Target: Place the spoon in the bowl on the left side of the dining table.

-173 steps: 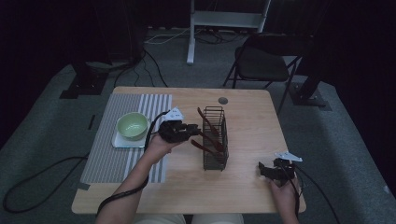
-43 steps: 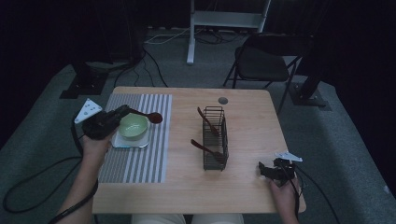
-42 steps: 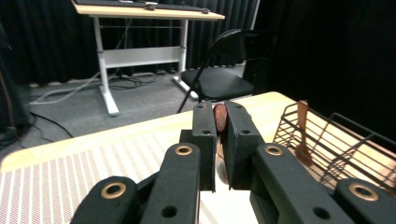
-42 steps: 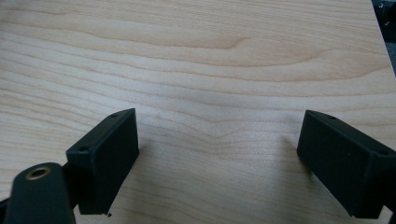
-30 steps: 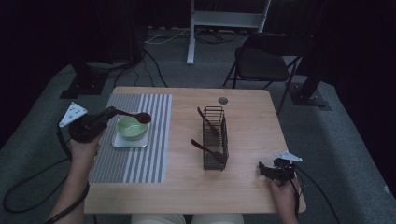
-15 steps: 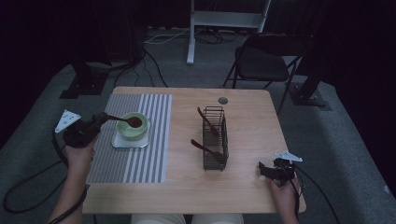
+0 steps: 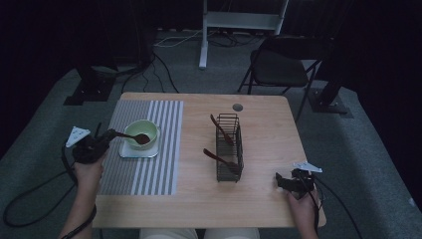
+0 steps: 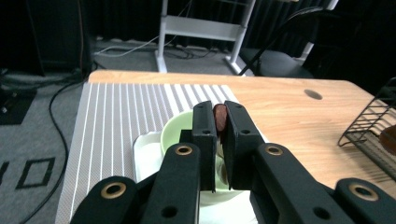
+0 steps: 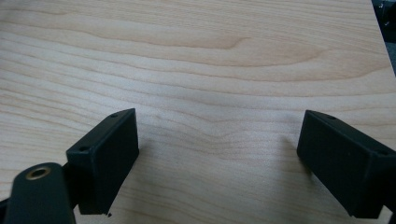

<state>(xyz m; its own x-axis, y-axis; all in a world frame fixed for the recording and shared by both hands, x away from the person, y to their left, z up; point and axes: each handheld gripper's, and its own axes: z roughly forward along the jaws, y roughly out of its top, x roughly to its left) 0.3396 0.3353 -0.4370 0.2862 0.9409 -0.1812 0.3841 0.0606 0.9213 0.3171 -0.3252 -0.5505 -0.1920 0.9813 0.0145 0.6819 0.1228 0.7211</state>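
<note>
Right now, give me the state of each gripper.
Left gripper: shut on the brown spoon.
Right gripper: open, holding nothing.

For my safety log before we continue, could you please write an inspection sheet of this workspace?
Surface: wooden table, with a striped mat on its left part.
Job's things: green bowl on a white plate on the mat; wire basket mid-table holds two dark spoons.
Clutter: nothing seen; small round hole near the far edge.
Grippers: left gripper shut on a dark spoon whose head lies in the bowl; right gripper open, low over bare wood.
Cables: one trails from each gripper; more on the floor beyond the table.
Surroundings: folding chair, white stand, grey carpet.
</note>
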